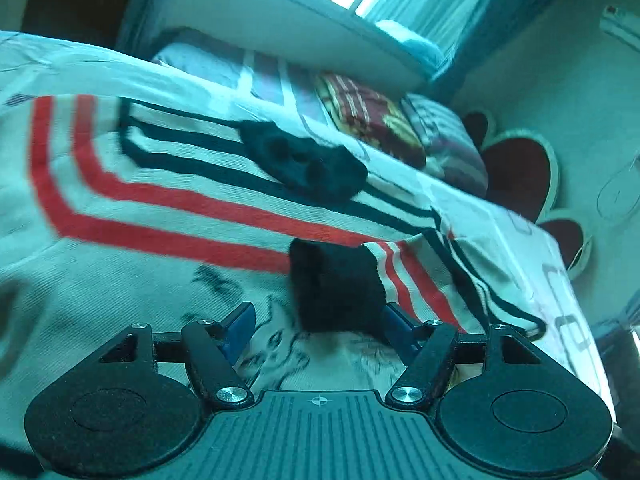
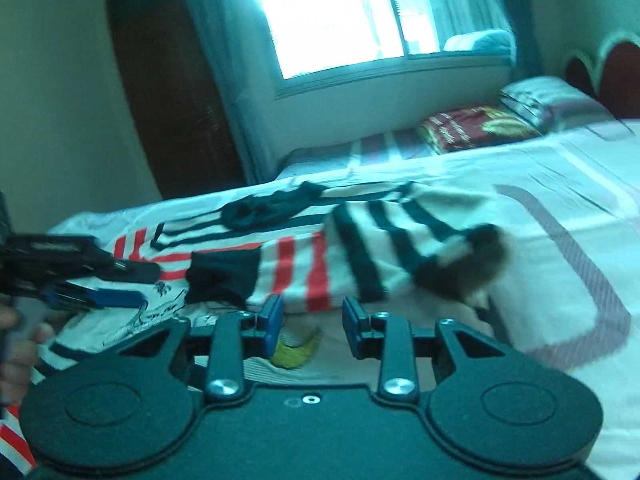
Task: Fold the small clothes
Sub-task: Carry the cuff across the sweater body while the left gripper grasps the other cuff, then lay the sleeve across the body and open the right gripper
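A small white sweater (image 1: 132, 216) with red and dark stripes and a printed front lies on the bed; it also shows in the right wrist view (image 2: 296, 264). One sleeve with a black cuff (image 1: 336, 288) is folded over the body. My left gripper (image 1: 320, 320) is open, its blue fingers either side of that cuff, and it shows from the side in the right wrist view (image 2: 116, 298). My right gripper (image 2: 312, 320) is open and empty, just before the sweater's lower edge. The other striped sleeve (image 2: 400, 248) lies folded, its dark cuff (image 2: 468, 268) blurred.
The bed sheet (image 2: 560, 216) is white with grey line patterns. A red patterned blanket (image 2: 476, 126) and a pillow (image 2: 548, 98) lie near the red headboard (image 1: 516, 168). A window (image 2: 332, 16) and a dark wardrobe (image 2: 168, 88) stand beyond the bed.
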The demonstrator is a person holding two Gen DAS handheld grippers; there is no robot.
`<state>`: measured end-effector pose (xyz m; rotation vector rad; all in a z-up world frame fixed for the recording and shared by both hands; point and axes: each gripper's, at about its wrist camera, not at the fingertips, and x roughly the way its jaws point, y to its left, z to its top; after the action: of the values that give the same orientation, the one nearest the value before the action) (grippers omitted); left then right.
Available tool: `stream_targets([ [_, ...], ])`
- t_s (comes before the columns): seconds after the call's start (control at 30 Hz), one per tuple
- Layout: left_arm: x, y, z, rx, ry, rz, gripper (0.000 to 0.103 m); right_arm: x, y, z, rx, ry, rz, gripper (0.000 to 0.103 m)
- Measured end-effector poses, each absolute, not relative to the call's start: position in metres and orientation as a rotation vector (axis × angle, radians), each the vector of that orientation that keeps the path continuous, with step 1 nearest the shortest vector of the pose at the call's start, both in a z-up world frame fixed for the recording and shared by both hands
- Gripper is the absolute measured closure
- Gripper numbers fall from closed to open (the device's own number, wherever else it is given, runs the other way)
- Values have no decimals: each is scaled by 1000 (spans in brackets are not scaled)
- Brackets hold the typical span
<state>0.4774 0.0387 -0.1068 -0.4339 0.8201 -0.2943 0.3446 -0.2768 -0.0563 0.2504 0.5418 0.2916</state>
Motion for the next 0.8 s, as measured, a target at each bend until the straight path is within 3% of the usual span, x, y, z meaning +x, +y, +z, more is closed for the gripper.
stream_targets([
  [0.13, 508, -2, -110, -286, 834, -347, 34, 343, -326, -63, 498, 554, 254, 67],
  [0.17, 513, -11, -109, -245, 827, -362, 56, 344, -336, -66, 566, 553, 252, 67],
  [0.2, 515, -15, -107, -218, 831, -373, 95, 345, -346, -70, 641, 553, 252, 67],
  [0.47, 494, 28, -67, -244, 722, -366, 95, 361, -398, -109, 1189, 551, 274, 59],
  [0.8, 494, 76, -102, -287, 823, -299, 95, 389, -394, -135, 1375, 606, 216, 61],
])
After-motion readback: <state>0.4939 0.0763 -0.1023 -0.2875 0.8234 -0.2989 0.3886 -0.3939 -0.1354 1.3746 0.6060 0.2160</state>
